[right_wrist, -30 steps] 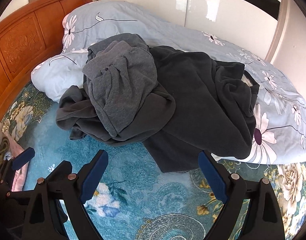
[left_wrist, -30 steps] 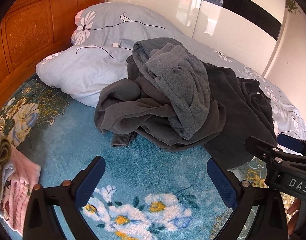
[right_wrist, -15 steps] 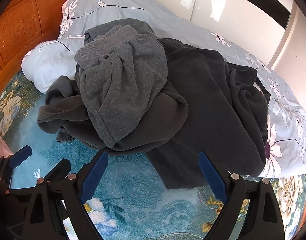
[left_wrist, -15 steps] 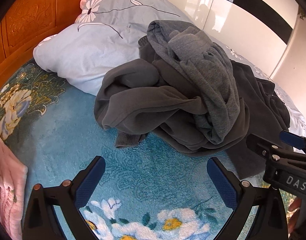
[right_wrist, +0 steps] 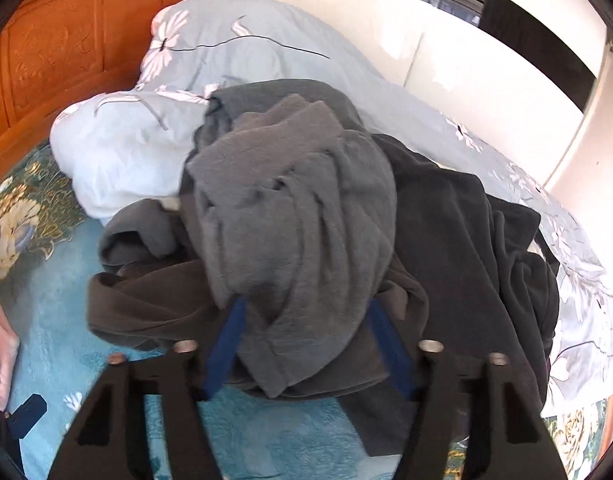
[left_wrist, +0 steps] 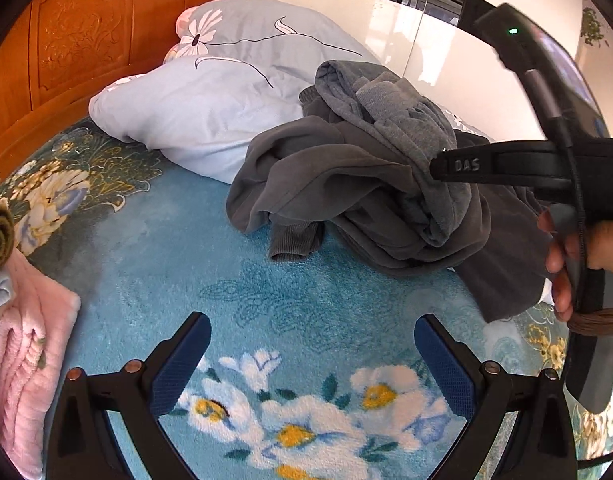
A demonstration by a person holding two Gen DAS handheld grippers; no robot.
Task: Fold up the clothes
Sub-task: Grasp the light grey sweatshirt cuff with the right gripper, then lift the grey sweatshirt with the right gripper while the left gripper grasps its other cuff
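Observation:
A crumpled pile of clothes lies on the bed: a light grey garment (right_wrist: 298,208) on top of dark grey ones (right_wrist: 466,240). My right gripper (right_wrist: 306,344) has pushed into the front of the pile. Its jaws are closing, the hanging fold of the light grey garment fills the gap, and both blue pads (right_wrist: 226,340) touch it. In the left wrist view the right gripper (left_wrist: 446,168) reaches into the light grey garment (left_wrist: 406,120) from the right, held by a hand (left_wrist: 566,264). My left gripper (left_wrist: 312,360) stands open over the blue floral blanket (left_wrist: 226,280), short of the pile, with nothing between its fingers.
A pale blue pillow (left_wrist: 202,120) and a floral duvet (right_wrist: 266,48) lie behind the pile, against the orange wooden headboard (left_wrist: 86,40). Folded pink cloth (left_wrist: 22,352) sits at the left edge. A white glossy wardrobe (left_wrist: 446,60) stands beyond the bed.
Both grippers moved forward and down toward the pile. The right gripper went from wide open in front of the clothes to closing around the light grey garment's fold. The left gripper stayed open.

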